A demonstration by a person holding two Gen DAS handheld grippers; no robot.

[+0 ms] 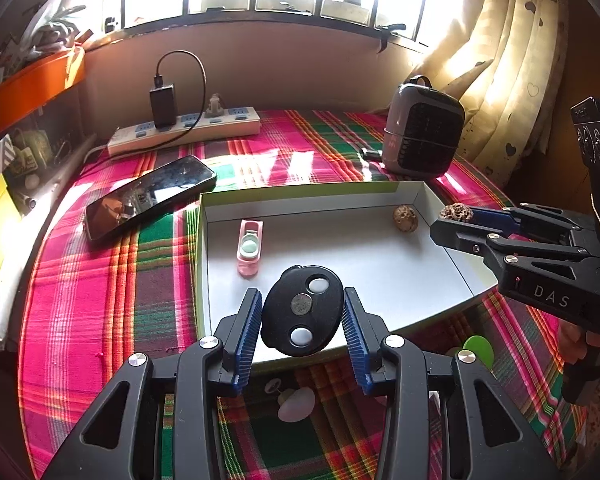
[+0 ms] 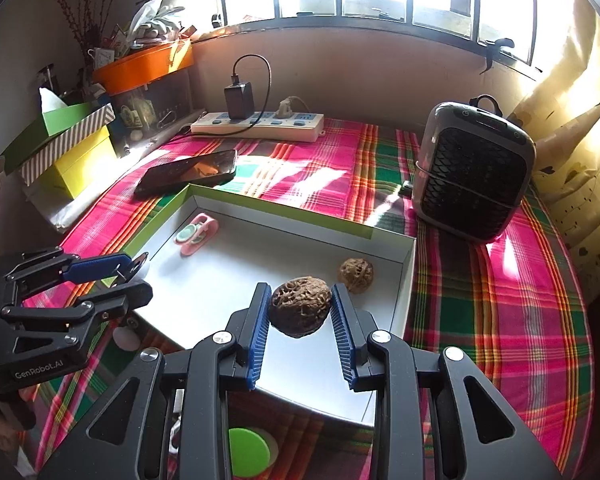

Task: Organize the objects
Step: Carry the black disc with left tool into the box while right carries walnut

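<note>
A shallow white tray with a green rim lies on the plaid cloth. My left gripper is shut on a black oval key fob with two white buttons, held over the tray's near edge. My right gripper is shut on a brown walnut, held above the tray's near right part; in the left wrist view that gripper comes in from the right with the walnut at its tip. A second walnut and a pink clip-like item lie in the tray.
A black phone lies left of the tray. Behind stand a white power strip with a charger, and a grey heater. A green disc and a white round item lie in front of the tray.
</note>
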